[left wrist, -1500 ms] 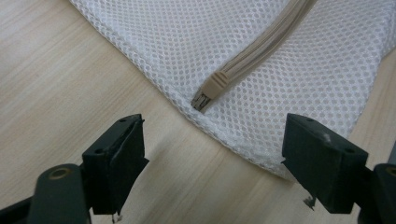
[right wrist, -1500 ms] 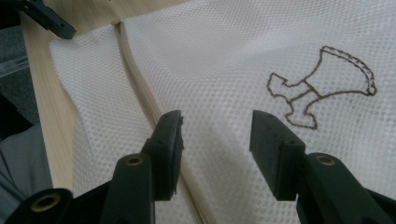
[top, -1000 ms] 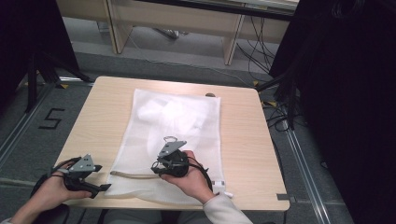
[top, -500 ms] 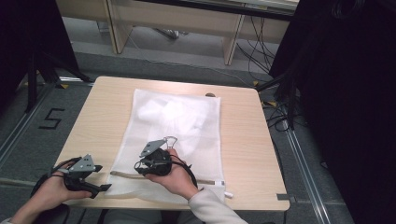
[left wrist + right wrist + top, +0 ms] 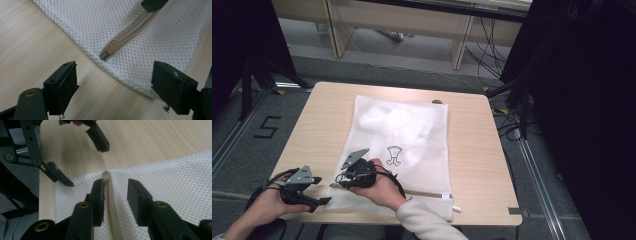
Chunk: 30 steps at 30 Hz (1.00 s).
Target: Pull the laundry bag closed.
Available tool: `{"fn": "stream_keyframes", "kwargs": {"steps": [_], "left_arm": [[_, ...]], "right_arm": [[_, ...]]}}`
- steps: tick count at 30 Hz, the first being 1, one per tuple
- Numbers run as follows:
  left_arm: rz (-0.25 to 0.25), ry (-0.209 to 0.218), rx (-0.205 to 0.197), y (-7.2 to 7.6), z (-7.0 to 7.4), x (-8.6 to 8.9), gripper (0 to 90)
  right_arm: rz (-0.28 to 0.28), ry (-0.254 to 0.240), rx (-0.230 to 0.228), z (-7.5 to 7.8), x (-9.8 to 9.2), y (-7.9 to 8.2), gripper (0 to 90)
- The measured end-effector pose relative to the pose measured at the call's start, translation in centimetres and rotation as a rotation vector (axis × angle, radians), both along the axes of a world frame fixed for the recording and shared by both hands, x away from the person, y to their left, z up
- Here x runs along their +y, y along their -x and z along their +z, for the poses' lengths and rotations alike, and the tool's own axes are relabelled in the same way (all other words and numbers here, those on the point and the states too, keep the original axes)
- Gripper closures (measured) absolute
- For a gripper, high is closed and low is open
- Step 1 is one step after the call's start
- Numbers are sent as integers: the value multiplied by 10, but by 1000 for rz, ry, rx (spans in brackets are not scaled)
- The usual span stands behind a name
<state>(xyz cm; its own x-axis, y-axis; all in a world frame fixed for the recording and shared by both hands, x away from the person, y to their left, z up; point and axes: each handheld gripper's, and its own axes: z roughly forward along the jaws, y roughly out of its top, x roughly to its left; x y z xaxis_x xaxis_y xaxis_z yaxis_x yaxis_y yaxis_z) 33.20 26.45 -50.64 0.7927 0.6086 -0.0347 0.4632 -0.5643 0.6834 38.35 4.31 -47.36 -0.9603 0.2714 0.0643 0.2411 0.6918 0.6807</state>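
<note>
A white mesh laundry bag point(image 5: 412, 135) with a pale garment point(image 5: 397, 120) inside lies flat on the wooden table point(image 5: 472, 150). A beige zipper point(image 5: 422, 192) runs along its near edge. My right gripper point(image 5: 338, 181) is low over the bag's near left corner, jaws pointing left. In the right gripper view its jaws point(image 5: 116, 185) straddle the zipper point(image 5: 110, 202); they have just been closing, and a gap remains on the right side. My left gripper point(image 5: 319, 191) rests at the table's near left edge, open wide point(image 5: 115, 75) around the bag corner point(image 5: 100, 22) and the zipper's end point(image 5: 110, 48).
The table's near edge runs just under both hands. A small dark logo point(image 5: 394, 155) is printed on the bag. A "5" point(image 5: 267, 127) is marked on the grey floor at the left, and wooden desk legs point(image 5: 459, 50) stand beyond the table. Black drapes point(image 5: 582, 100) hang at the right.
My right hand has slid its gripper left along the bag's near edge, toward the left gripper. The left hand and the bag have stayed put.
</note>
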Motion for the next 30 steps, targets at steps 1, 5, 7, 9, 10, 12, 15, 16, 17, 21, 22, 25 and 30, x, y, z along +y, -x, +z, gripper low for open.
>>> {"fn": "stream_keyframes", "kwargs": {"steps": [1,5,7,9,10,12,15,16,17,21,22,25,30], "left_arm": [[-1,-3,-1,0,0,0,201],[-15,-9,-15,-1,1,1,201],[-13,-12,-17,-1,1,1,201],[-15,-3,-11,0,1,0,200],[-10,6,-10,0,0,0,201],[-13,-13,-17,-1,1,1,200],[1,-3,-5,0,0,0,200],[1,-3,-5,0,0,0,200],[3,-2,-4,0,0,0,200],[5,3,-1,0,0,0,200],[5,3,-1,0,0,0,200],[7,3,0,0,0,0,200],[9,7,4,0,0,0,200]], "right_arm": [[6,4,-2,-1,3,0,686],[20,14,-8,-4,10,-2,694],[23,14,1,-6,16,-2,700],[19,17,8,-7,20,-1,705],[20,25,14,-7,21,0,707],[31,28,9,-9,24,-1,712],[33,35,12,-13,28,-2,723],[23,28,26,-15,29,-1,725],[23,28,26,-15,29,-1,725],[30,39,17,-18,34,-1,732],[37,47,11,-18,34,-2,733],[29,41,26,-20,37,-2,735],[42,54,14,-22,40,-3,758]]}}
